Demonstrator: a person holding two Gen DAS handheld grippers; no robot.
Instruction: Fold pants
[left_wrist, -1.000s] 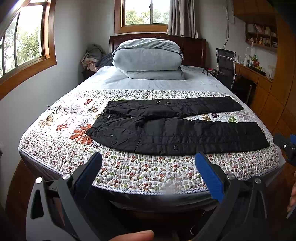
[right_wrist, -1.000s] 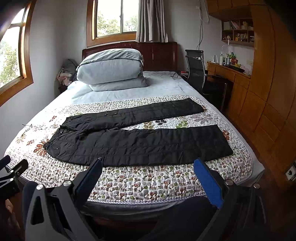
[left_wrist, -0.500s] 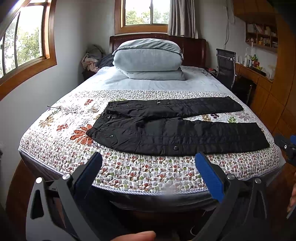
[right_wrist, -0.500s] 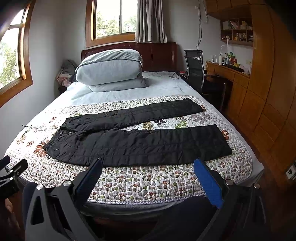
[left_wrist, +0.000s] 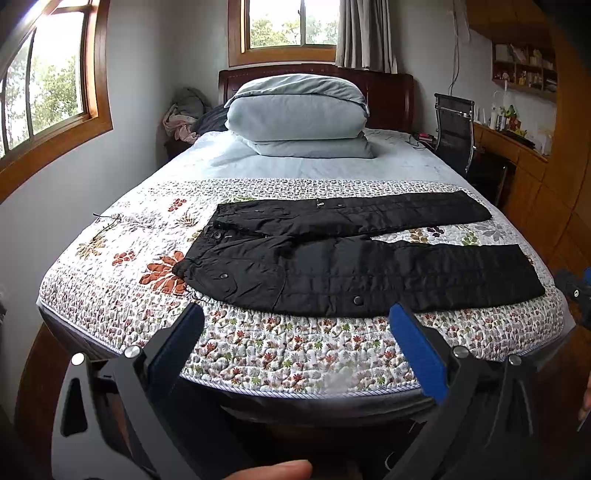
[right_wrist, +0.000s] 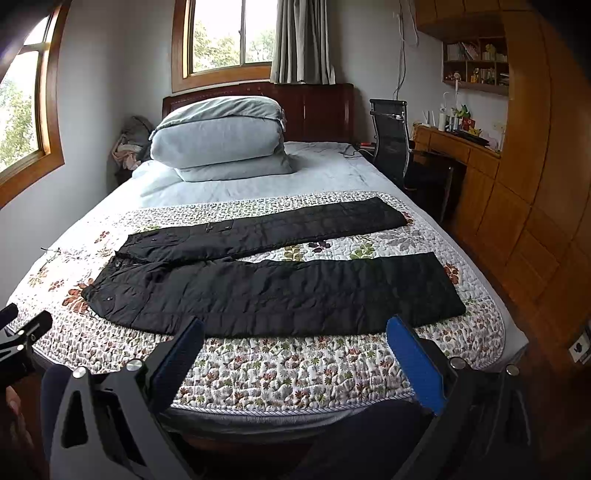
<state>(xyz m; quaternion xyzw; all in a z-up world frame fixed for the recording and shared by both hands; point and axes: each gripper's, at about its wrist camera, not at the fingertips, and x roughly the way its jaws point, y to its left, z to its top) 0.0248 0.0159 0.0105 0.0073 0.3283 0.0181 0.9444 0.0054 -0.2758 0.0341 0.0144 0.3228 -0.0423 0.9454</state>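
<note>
Your left gripper (left_wrist: 295, 321) and right gripper (right_wrist: 295, 325) both gape wide, holding nothing, short of the bed. The black quilted pants (right_wrist: 273, 284) lie flat on the floral quilt (right_wrist: 295, 362), legs splayed. Pinch too deep and you'll likely drag quilt along.

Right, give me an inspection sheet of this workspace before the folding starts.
Surface: floral quilt across the bed's near half.
Job's things: black pants spread flat, waist left, legs apart.
Clutter: folded duvet near the headboard; clothes heap beside it.
Grippers: left gripper and right gripper open, short of the bed, holding nothing.
Cables: one on the sheet near the office chair.
Surroundings: windows, wooden desk.
</note>
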